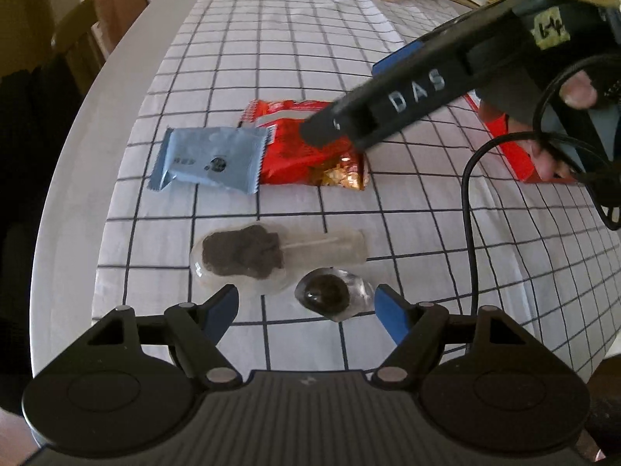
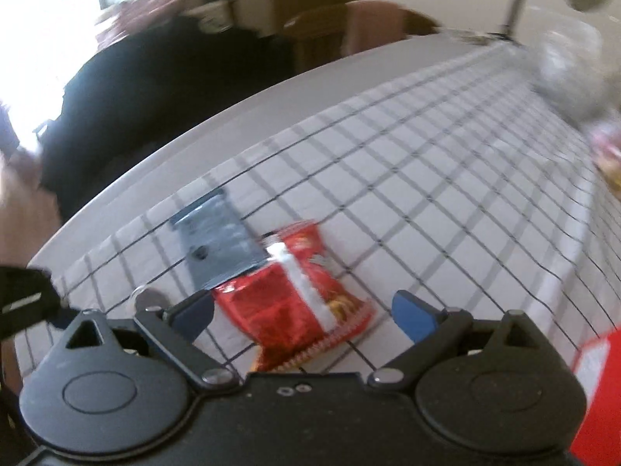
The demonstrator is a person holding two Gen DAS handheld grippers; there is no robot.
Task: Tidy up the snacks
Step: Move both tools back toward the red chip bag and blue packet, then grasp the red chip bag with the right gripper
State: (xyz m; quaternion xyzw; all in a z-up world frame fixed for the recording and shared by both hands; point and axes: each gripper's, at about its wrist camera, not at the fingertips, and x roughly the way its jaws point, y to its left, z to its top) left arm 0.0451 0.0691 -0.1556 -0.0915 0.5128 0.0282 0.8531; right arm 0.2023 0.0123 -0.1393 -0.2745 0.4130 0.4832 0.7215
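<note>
Four snacks are seen lying on the checked cloth point(image 1: 310, 58) of the counter point(image 1: 128, 89) in the left wrist view. A blue packet point(image 1: 211, 160) is laid at the ten o'clock side of the group, its right end overlapping a red snack bag point(image 1: 310, 159) beside it at three o'clock. Nearer the camera, a clear-wrapped lollipop point(image 1: 242, 258) with a brown head is laid with its stick pointing toward three o'clock, and a small dark wrapped sweet point(image 1: 325, 292) is placed just beside it at four o'clock.

The left gripper point(image 1: 306, 306) is held low over the cloth with its fingers point(image 1: 392, 312) spread apart and nothing held; the dark sweet is framed between the tips without being touched.

The right gripper point(image 1: 333, 126) is seen reaching in from two o'clock, its tip above the red snack bag, gripped by a hand point(image 1: 559, 132). In its own view the right gripper point(image 2: 306, 310) is shown with blue-padded fingers point(image 2: 413, 316) set wide, the red snack bag point(image 2: 295, 303) lying between them on the cloth; no contact with the pads can be made out, as that view is blurred. A red box point(image 1: 512, 155) is partly hidden behind the hand, and a chair point(image 1: 108, 19) is placed beyond the counter edge at eleven o'clock
</note>
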